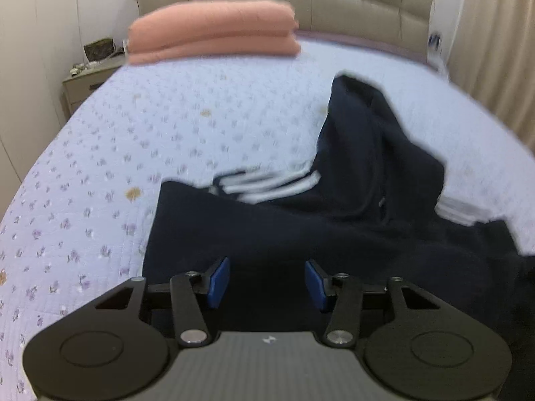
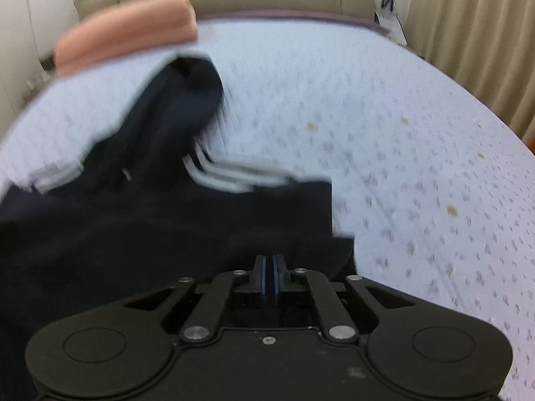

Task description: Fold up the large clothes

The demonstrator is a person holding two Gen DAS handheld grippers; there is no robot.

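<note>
A dark navy jacket (image 1: 351,207) with white sleeve stripes lies rumpled on the bed, its hood end toward the headboard. My left gripper (image 1: 266,279) is open, its blue pads apart just above the jacket's near hem, holding nothing. In the right wrist view the same jacket (image 2: 140,200) fills the left half. My right gripper (image 2: 270,277) is shut, pads pressed together at the jacket's near right edge; whether cloth is pinched between them does not show. Both views are blurred by motion.
The bed (image 1: 100,173) has a pale lilac flowered quilt. A folded pink blanket (image 1: 214,33) lies by the beige headboard (image 1: 351,3). A nightstand (image 1: 87,77) stands at the left, curtains (image 2: 468,26) at the right.
</note>
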